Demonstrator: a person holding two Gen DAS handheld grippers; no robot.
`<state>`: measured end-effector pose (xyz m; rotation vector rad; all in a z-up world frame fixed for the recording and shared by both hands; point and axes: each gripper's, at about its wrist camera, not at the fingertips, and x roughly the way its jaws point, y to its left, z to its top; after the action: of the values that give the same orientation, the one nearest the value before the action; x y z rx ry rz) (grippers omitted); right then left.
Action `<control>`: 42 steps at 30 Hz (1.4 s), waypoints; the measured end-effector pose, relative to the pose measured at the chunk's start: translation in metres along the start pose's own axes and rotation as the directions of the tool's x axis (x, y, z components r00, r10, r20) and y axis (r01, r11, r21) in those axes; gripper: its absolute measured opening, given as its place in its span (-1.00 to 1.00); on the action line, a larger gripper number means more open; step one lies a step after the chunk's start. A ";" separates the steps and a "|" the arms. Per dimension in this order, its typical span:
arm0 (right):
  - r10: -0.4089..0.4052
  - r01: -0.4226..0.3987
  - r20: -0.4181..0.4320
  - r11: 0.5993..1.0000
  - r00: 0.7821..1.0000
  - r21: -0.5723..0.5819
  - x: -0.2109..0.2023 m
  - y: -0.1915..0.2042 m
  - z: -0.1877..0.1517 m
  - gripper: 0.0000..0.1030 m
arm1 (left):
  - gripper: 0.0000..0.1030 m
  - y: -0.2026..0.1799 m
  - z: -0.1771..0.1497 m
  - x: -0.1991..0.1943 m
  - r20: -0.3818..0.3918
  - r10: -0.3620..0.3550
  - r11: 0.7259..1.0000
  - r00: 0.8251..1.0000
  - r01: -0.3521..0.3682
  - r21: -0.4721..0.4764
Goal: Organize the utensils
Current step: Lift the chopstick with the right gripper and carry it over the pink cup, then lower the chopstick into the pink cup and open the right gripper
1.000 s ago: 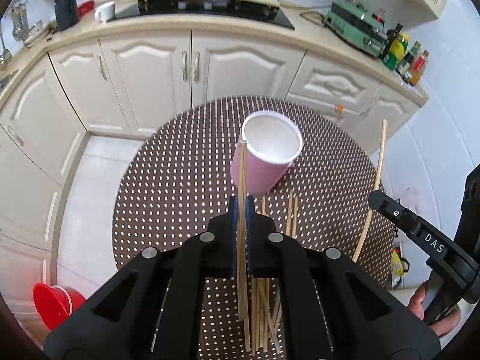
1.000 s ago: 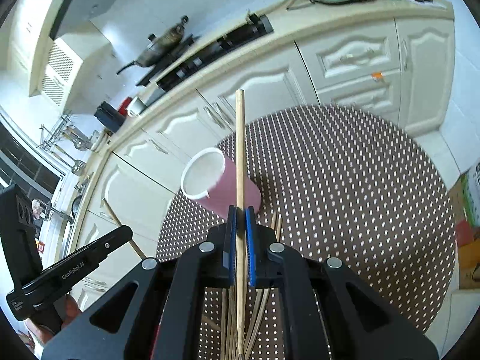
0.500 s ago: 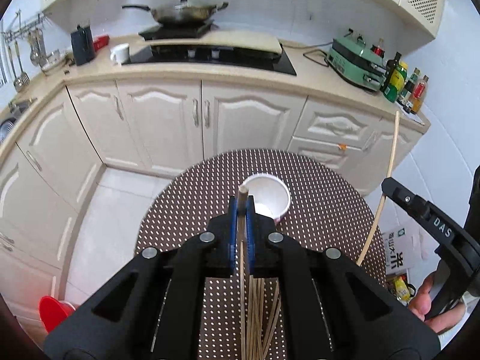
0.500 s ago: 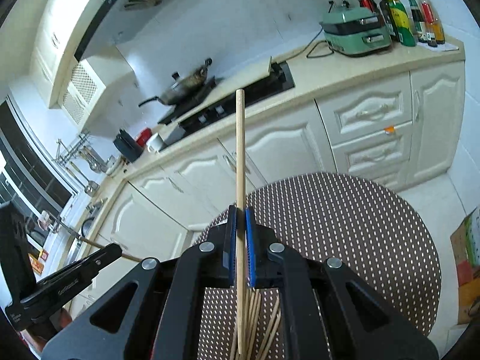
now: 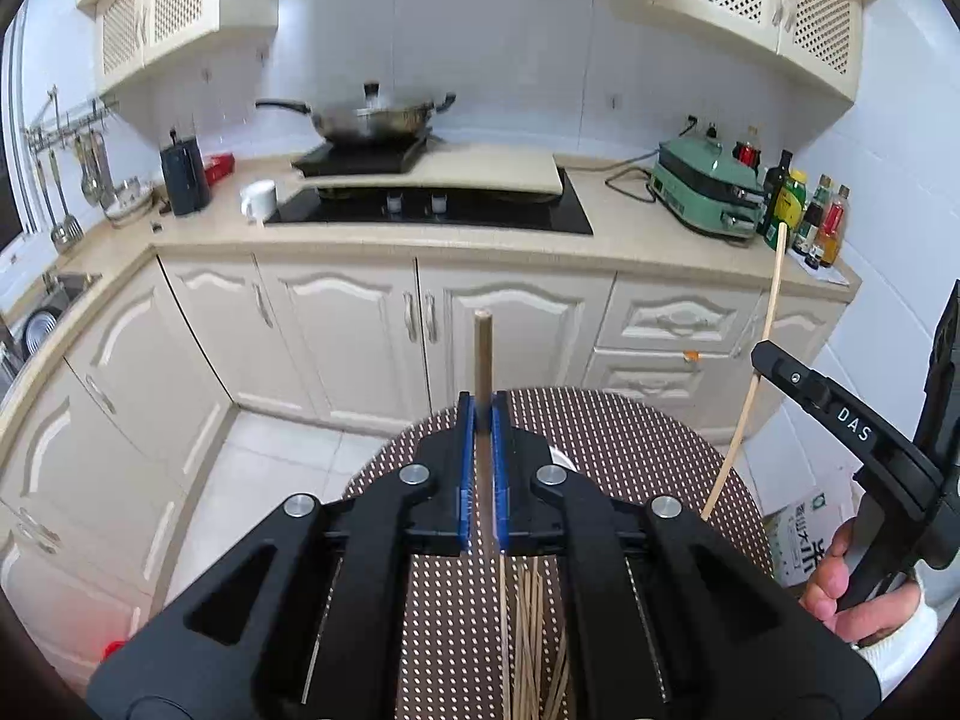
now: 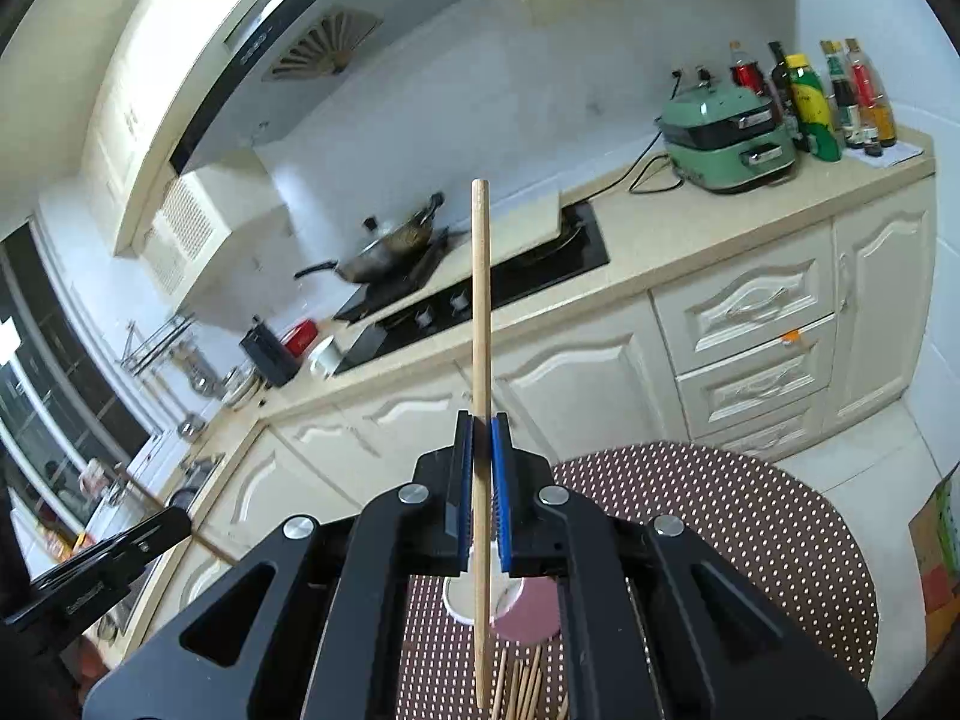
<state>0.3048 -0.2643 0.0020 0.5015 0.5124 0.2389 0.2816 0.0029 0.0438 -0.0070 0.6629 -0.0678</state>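
Observation:
My left gripper [image 5: 482, 415] is shut on a wooden chopstick [image 5: 482, 354] that pokes up between its blue pads. My right gripper [image 6: 480, 427] is shut on a second chopstick [image 6: 480, 300], held about upright; in the left wrist view that gripper [image 5: 774, 363] and its chopstick [image 5: 757, 372] show at the right. Both hang above a round table with a brown dotted cloth [image 6: 720, 516]. Below the right gripper stands a pink cup [image 6: 531, 621] with a white inside. Several loose chopsticks [image 5: 531, 630] lie on the cloth in front of the cup.
Cream cabinets [image 5: 336, 330] and a counter run behind the table, with a hob and wok [image 5: 372, 120], a green appliance [image 5: 708, 186] and bottles [image 5: 810, 216]. A cardboard box [image 5: 804, 534] stands on the floor at the right. A hand [image 5: 840, 582] grips the right tool.
Both grippers have risen and tipped upward, each still holding its chopstick. The cup and table have slid down in both views and the wall cabinets have come into sight.

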 end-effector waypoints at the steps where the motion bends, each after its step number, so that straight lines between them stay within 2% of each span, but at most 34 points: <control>1: 0.003 -0.003 0.007 1.000 1.000 0.008 0.001 0.000 0.002 -0.90 | -0.89 -0.002 0.004 -0.002 0.010 0.001 1.000 1.000 -0.001 0.005; 9: -0.018 0.016 0.047 0.999 0.999 0.035 0.017 0.006 0.015 -0.90 | -0.89 -0.011 0.029 -0.008 0.070 -0.017 1.000 0.997 0.016 0.018; 18: -0.030 0.029 0.046 0.999 0.998 0.030 0.042 0.014 0.018 -0.90 | -0.88 -0.017 0.042 0.010 0.062 -0.045 0.999 0.997 0.044 0.011; 29: -0.085 0.086 -0.030 0.996 0.996 0.019 0.093 0.010 -0.002 -0.90 | -0.88 -0.013 0.038 0.061 -0.026 -0.064 0.998 0.998 0.064 -0.020; 32: -0.112 0.113 -0.058 0.993 0.992 0.019 0.109 0.006 -0.011 -0.90 | -0.88 -0.012 0.033 0.078 -0.054 -0.048 0.999 0.997 0.046 -0.026; 42: -0.160 0.165 -0.141 0.986 0.977 0.023 0.147 -0.010 -0.040 -0.90 | -0.88 -0.011 0.019 0.123 -0.159 -0.062 0.998 0.985 0.058 -0.029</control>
<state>0.4094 -0.2074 -0.0932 0.4763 0.6911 0.1083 0.3889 -0.0162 -0.0167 -0.0450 0.8237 -0.1198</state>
